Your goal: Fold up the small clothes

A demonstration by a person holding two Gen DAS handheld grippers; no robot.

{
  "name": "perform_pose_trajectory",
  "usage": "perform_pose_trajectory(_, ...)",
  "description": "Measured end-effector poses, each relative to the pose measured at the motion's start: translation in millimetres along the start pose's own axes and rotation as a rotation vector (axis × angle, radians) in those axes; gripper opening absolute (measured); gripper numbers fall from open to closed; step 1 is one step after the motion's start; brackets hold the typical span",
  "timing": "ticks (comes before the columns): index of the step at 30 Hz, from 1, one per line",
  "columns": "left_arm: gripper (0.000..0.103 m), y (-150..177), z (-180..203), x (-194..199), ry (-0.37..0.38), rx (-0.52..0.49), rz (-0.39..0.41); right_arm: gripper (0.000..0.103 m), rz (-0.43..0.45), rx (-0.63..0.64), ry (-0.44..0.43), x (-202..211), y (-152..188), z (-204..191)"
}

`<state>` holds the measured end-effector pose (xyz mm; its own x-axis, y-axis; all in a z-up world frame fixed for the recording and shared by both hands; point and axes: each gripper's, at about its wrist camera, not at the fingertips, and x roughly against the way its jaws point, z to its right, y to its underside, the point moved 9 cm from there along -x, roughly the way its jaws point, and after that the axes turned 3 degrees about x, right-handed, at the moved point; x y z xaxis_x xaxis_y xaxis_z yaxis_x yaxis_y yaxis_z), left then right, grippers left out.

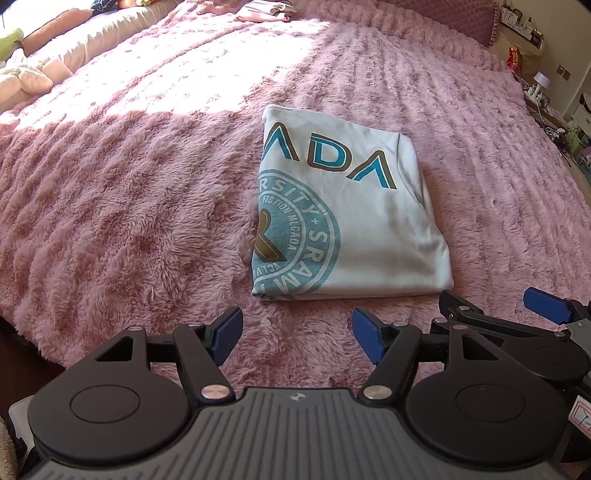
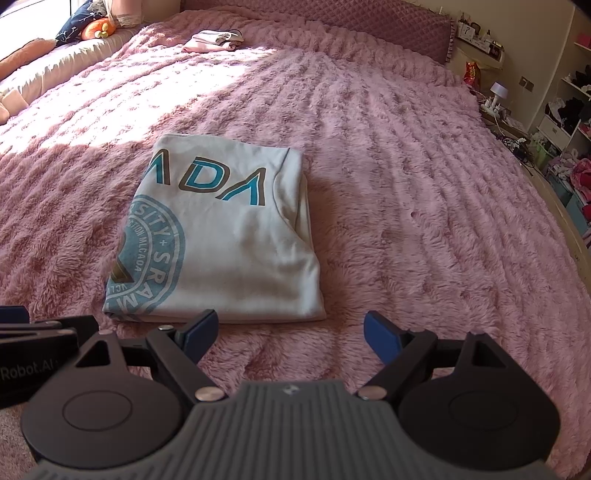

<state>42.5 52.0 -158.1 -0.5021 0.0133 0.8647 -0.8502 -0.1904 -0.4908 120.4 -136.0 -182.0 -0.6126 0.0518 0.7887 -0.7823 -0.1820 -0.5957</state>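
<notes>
Open left hand-held gripper (image 1: 297,338), folded "ADA" shirt (image 1: 347,210) beyond

A fluffy pink blanket (image 2: 406,184) covers the bed; cushions (image 2: 79,22) line its far edge.

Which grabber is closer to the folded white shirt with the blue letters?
Right, though only slightly. The right gripper has its left pad almost at the folded shirt's near edge. The left gripper hangs a bit farther back on the pink blanket. Both are open, touching nothing.
</notes>
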Motion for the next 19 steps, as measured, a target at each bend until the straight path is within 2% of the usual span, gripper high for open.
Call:
perform_pose_trajectory(5, 0.08, 0.0, 0.4, -1.9, -0.007, -0.006, -0.006, 0.082, -0.007, 0.002, 0.002, -2.0, 0.3, -0.4)
perform_pose_trajectory(11, 0.086, -2.6, -0.7, -1.7, -0.061, -0.038, 0.023, 0.082, -0.01, 0.003, 0.001, -2.5, 0.4, -1.0)
perform_pose_trajectory(19, 0.086, -6.3, 0.7, -5.0, -0.047, -0.041, 0.022, 0.082, -0.013, 0.0, 0.002, -7.0, -0.7, 2.0)
